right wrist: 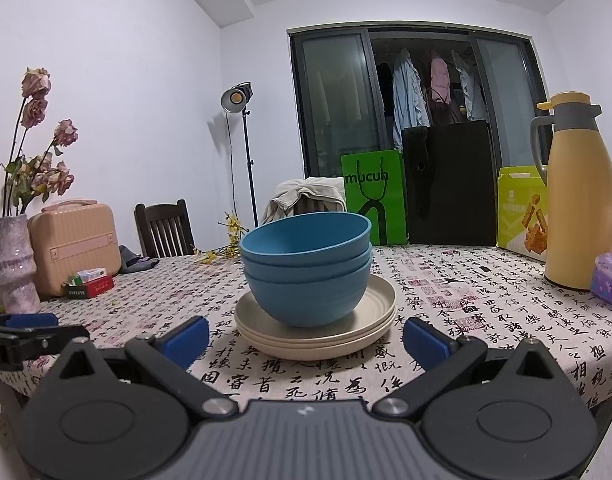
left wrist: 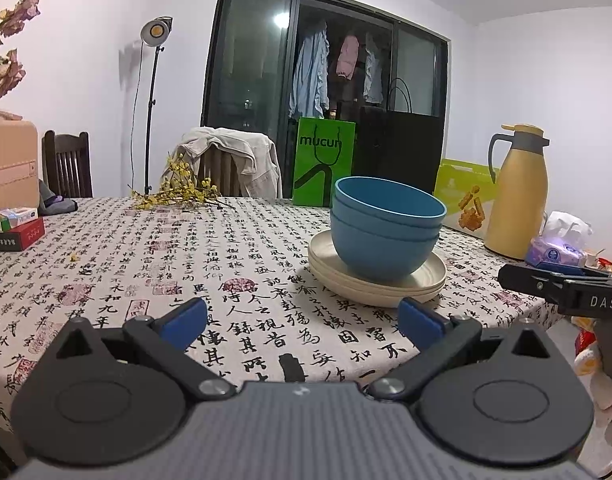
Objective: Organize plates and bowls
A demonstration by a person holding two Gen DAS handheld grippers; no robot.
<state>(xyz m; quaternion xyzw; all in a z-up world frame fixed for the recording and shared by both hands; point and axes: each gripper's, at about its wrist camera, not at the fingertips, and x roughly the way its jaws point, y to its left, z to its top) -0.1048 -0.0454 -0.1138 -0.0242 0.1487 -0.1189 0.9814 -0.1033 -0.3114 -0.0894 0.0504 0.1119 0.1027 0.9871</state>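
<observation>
We note three blue bowls nested on the stacked cream plates — sorting looks finished. Left claw and right claw gape empty, just short of the plates.

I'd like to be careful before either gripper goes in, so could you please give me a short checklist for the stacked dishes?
1. Left gripper open, holding nothing: ok.
2. Right gripper open, holding nothing: ok.
3. Blue bowls nested, upright: ok.
4. Cream plates stacked flat under the bowls: ok.
5. Bowls centred on plates: not ok, they sit off-centre.
6. Tablecloth around the stack free of clutter: ok.
</observation>
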